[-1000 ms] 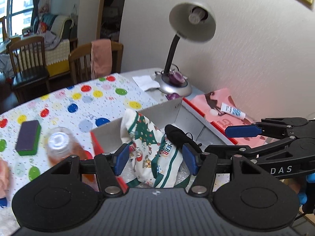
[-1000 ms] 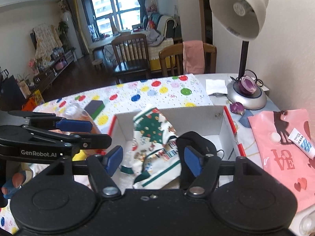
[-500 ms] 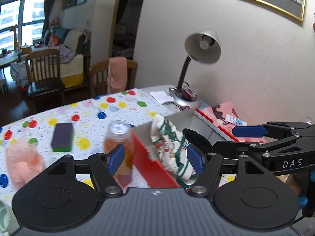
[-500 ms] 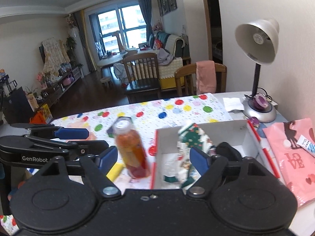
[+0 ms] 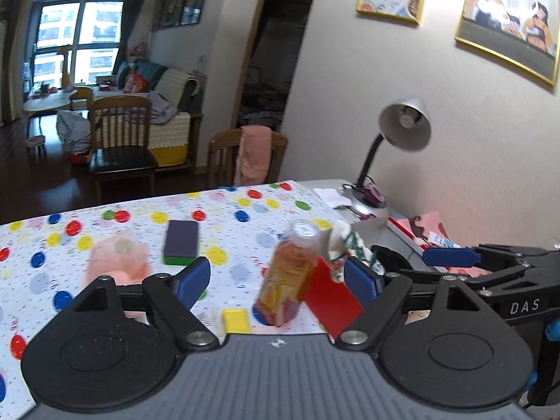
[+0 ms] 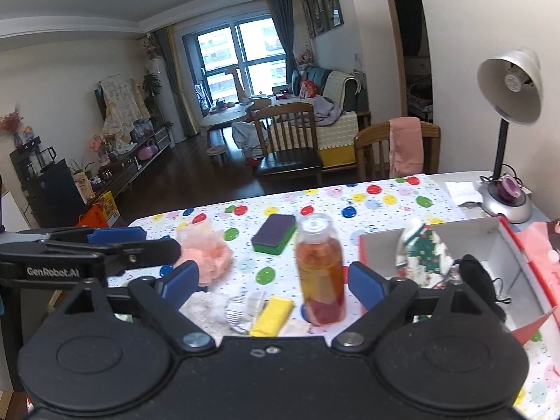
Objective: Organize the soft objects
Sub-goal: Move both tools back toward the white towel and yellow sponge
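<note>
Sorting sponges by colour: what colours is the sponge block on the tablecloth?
Dark purple top over a green base, clearest in the right wrist view.

Left gripper (image 5: pixel 276 278): black linkage arms, blue rubber pads (image 5: pixel 191 280), silver pivot screws, grey ribbed base, two round black discs; "GenRobot.AI" in white on side. Right gripper (image 6: pixel 271 283): same build, black ribbed base; white "DAS" lettering on side
</note>
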A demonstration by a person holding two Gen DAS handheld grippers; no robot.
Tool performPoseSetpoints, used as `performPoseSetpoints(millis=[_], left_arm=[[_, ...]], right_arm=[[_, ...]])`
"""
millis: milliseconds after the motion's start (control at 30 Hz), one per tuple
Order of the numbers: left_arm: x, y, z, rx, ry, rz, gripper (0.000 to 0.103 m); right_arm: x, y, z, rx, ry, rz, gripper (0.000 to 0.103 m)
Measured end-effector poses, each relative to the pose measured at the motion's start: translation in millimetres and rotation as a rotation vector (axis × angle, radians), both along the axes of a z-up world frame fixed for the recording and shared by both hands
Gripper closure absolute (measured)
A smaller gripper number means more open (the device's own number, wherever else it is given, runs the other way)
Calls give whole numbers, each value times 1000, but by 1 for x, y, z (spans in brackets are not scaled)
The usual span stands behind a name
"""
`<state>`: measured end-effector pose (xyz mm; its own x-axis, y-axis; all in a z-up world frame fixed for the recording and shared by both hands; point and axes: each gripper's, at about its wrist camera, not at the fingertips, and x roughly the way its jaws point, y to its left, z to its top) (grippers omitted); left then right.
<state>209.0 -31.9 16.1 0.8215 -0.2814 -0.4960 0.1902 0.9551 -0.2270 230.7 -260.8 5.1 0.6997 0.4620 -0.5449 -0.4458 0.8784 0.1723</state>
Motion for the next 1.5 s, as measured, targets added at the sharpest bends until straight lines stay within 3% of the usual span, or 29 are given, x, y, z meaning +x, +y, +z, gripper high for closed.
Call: performPoseSetpoints(millis=[67,200,267,500,1033,1167,1500], left_arm=[[-4,13,-2,-2,1,14,18],[-13,33,-9,19,-8,69,3],[-17,41,-14,16,-15,78,0],[-24,61,-42,30,-6,89,0],[-10,52,-132,117,110,98,0],[-2,50,-149,122,134,117,0],[21,42,-176,137,180,153,0]], right_arm=[[-5,10,-2,2,-2,10,5],[-10,30,-7,-7,-4,27,0],[-11,39,-10,-9,7,32,0],[-1,59,-32,0,70,22,0],[47,91,-115,-71,215,-82,1],[60,93,-136,-105,247,-114,5],[88,100,-179,-168,336,-201,28]])
